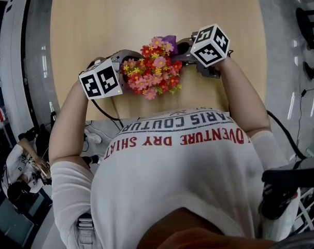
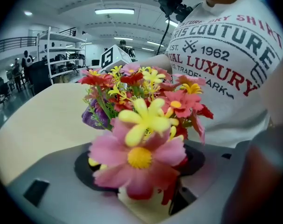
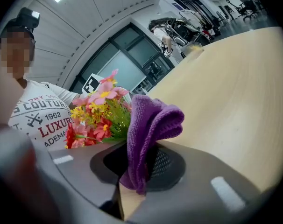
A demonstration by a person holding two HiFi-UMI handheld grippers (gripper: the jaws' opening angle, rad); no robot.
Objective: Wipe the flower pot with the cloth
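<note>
At left, the left gripper point(image 1: 120, 69), fingers set wide, appears to clasp the flower pot, hidden beneath its flowers point(image 1: 153, 69) near the desk point(image 1: 95, 14) front edge. Just right of the flowers, the right gripper point(image 1: 180, 44) pinches the purple cloth point(image 3: 148, 125), which likely must dip toward the pot.

A white short-sleeved T-shirt point(image 1: 177, 180) with red and navy lettering fills the lower frame. At centre, the grey left gripper point(image 1: 129, 66) and right gripper point(image 1: 180, 46) carry white cubes point(image 1: 100, 79) bearing black square markers; a black cable point(image 1: 102, 110) hangs lower left.
</note>
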